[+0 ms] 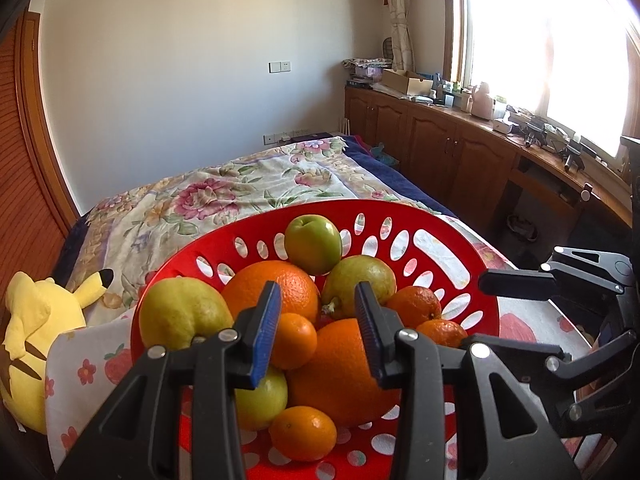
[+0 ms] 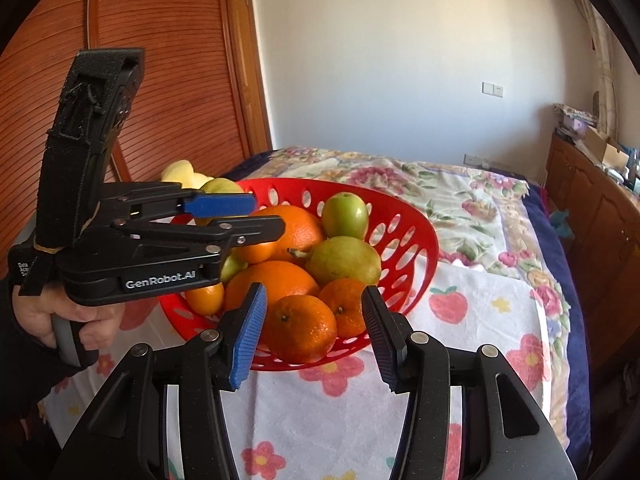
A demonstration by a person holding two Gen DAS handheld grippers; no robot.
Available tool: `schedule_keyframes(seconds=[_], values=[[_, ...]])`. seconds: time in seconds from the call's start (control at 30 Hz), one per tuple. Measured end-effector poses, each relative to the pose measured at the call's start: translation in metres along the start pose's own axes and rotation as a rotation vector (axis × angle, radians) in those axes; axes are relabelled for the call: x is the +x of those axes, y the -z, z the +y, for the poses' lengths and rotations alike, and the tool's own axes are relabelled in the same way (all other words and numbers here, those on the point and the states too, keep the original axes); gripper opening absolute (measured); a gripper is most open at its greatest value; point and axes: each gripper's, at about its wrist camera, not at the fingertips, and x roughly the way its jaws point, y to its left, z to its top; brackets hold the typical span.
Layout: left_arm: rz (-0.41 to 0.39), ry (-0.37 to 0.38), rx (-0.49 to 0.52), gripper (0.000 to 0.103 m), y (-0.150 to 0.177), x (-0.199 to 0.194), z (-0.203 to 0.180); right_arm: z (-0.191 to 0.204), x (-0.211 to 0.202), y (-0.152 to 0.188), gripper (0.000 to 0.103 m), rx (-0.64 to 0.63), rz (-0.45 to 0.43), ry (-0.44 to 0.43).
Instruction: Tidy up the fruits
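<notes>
A red perforated basket (image 1: 440, 220) (image 2: 420, 240) sits on a strawberry-print cloth and holds a green apple (image 1: 313, 245) (image 2: 345, 216), pears (image 1: 358, 286) (image 2: 344, 260), big oranges (image 1: 272, 288) (image 2: 276, 280) and small mandarins (image 1: 294, 340) (image 2: 300, 328). My left gripper (image 1: 316, 332) is open and empty, hovering over the fruit pile; it also shows in the right wrist view (image 2: 244, 216), above the basket's left side. My right gripper (image 2: 314, 336) is open and empty, just in front of the basket's near rim, and shows at the right edge of the left wrist view (image 1: 516, 280).
The strawberry-print cloth (image 2: 480, 308) lies on a bed with a floral blanket (image 1: 240, 188). A yellow plush toy (image 1: 36, 320) lies left of the basket. Wooden cabinets (image 1: 440, 136) under a window line the right side, a wooden slatted door (image 2: 160, 60) the left.
</notes>
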Motion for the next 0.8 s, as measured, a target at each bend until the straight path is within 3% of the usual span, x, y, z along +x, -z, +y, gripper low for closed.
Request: schedule_keyframes(seconds=[0.47,0.73,0.8], values=[[-0.041,-0.018,-0.029,0.043,0.016,-0.033,0.001,0.006,-0.013,0.011,0.052,0.038,-0.025,0.076],[-0.066,-0.05,-0.033,0.051,0.024,-0.056,0.001,0.016,-0.021,0.013,0.055,0.056,-0.046,0.095],[-0.075,-0.055,-0.041,0.057,0.028,-0.062,0.002,0.019,-0.024,0.013,0.056,0.06,-0.054,0.097]])
